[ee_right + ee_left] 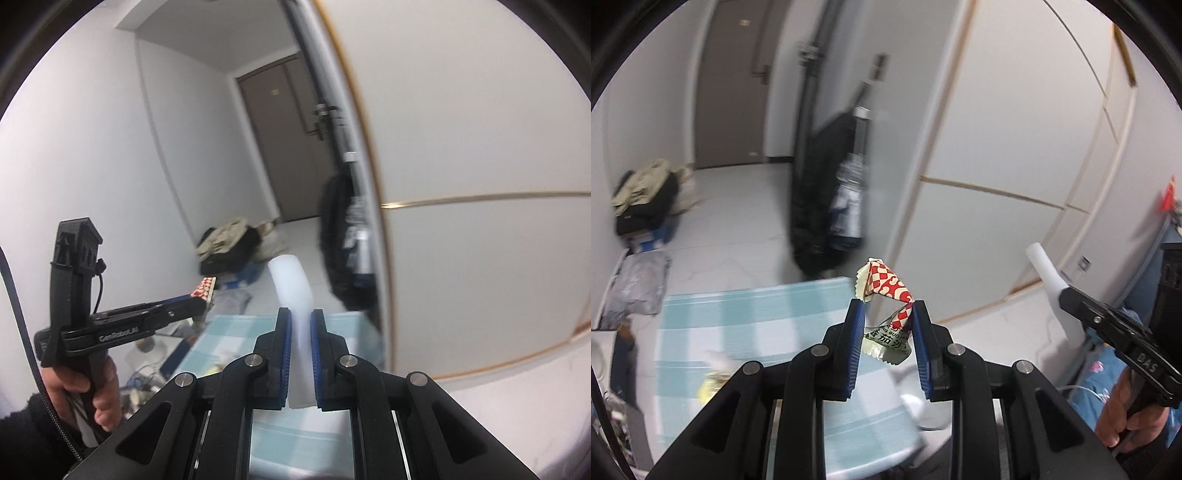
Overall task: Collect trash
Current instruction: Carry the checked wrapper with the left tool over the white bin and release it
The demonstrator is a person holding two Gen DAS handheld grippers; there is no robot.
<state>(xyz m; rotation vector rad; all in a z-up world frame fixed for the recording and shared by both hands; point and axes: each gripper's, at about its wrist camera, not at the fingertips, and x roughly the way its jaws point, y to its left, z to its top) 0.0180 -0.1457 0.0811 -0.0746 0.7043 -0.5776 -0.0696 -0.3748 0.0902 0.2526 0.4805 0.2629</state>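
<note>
My left gripper [888,308] is shut on a crumpled red-and-white checkered sauce packet [886,286], held in the air above a table with a light blue checked cloth [738,321]. The packet also shows in the right wrist view [204,290], at the tip of the left gripper [199,301]. My right gripper [300,317] is shut on a white tube-like piece of trash [291,284] that sticks out past the fingers. This white piece also shows in the left wrist view [1049,273], held by the right gripper [1062,293].
Small yellowish trash [713,384] and white scraps lie on the blue cloth. A black bag [827,206] hangs beside a white sliding cabinet [997,147]. A pile of clothes [646,195] and a plastic-covered box [635,288] sit on the floor left. A dark door [280,140] stands at the hallway's end.
</note>
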